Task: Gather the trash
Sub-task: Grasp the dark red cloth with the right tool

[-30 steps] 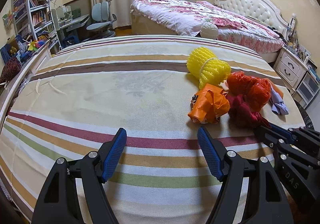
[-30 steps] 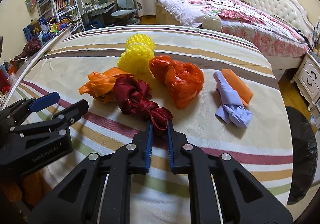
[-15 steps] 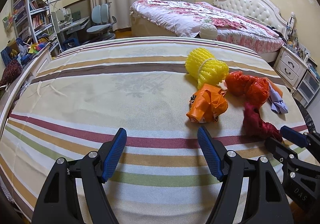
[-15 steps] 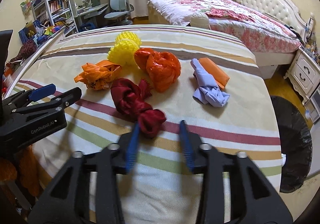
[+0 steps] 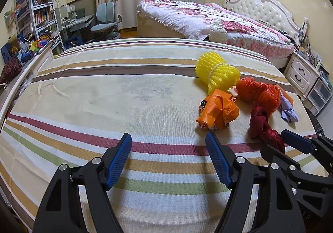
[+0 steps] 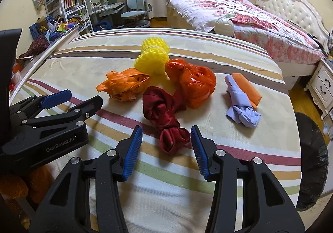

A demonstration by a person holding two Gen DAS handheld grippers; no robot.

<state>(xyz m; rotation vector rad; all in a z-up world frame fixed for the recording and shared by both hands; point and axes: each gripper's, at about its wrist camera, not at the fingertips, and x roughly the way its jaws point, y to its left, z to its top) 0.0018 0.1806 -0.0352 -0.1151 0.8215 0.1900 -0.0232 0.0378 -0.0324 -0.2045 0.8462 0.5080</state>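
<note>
Our right claw (image 6: 166,149) hangs with fingers apart, straddling the near end of the dark red cloth bundle (image 6: 164,116), ready to grip it. That bundle lies on the striped sheet (image 6: 218,160), its length running away from us toward the yellow foam net (image 6: 152,60). Our left claw (image 5: 168,158) waits spread over bare sheet beside it.

A dark red knotted cloth (image 6: 166,120) lies by an orange bag (image 6: 124,85), a red bag (image 6: 193,83), yellow foam net (image 6: 153,58) and purple paper wad (image 6: 241,106).
</note>
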